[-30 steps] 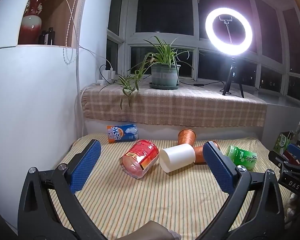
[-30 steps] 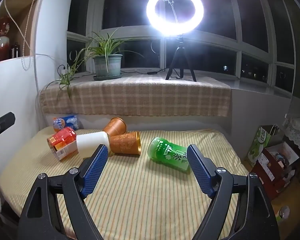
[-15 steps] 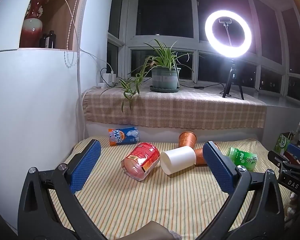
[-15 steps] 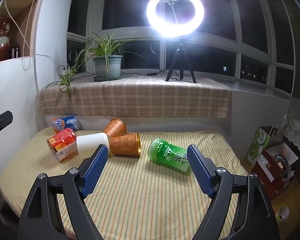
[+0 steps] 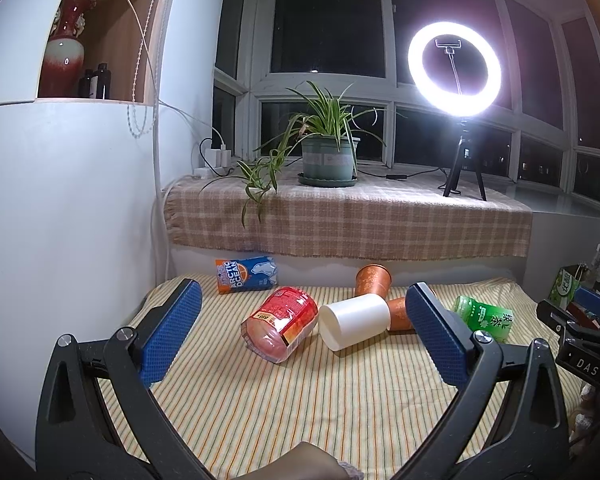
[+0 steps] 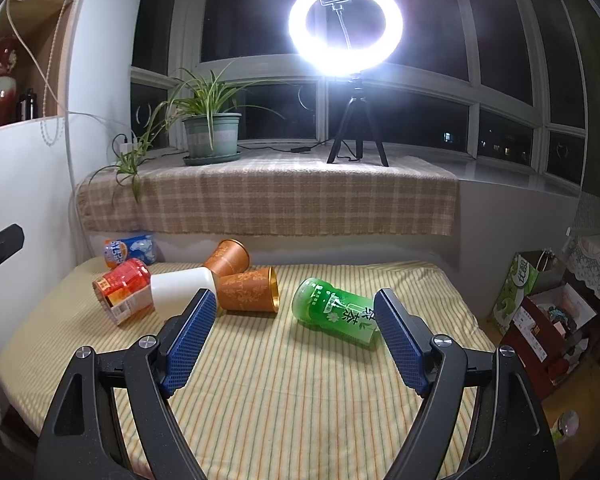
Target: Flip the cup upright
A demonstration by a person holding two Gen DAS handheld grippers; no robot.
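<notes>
From the left wrist camera, the blue-padded fingers (image 5: 172, 336) of the left gripper (image 5: 300, 332) stand spread wide with nothing between them, held above the near part of the bench (image 5: 300, 400), which wears a yellow striped cloth. Beyond them lies a cluster of cups on their sides. The red cup (image 5: 280, 328) lies nearest, its sealed top turned toward the camera, and the white cup (image 5: 354, 320) lies just beside it on the right, base forward. Behind the white cup one copper cup (image 5: 373, 280) stands mouth down, while a second copper cup (image 5: 400, 318) lies partly hidden by the right finger. The green cup (image 5: 486, 322) lies farther right, and an Arctic Ocean can (image 5: 246, 274) rests against the back ledge. The other gripper shows at the right edge.

From the right wrist camera, the fingers (image 6: 188, 340) of the right gripper (image 6: 296, 340) are likewise released and grasp nothing. The green cup (image 6: 338, 312), printed with tea characters, lies on its side ahead, between the finger lines but clear of both pads. To its left the lying copper cup (image 6: 250, 290) shows its gold rim, touching the white cup (image 6: 182, 292), with the red cup (image 6: 122, 290) beyond. A ring light (image 6: 346, 24) glares on the window ledge beside a potted spider plant (image 6: 210, 132).
</notes>
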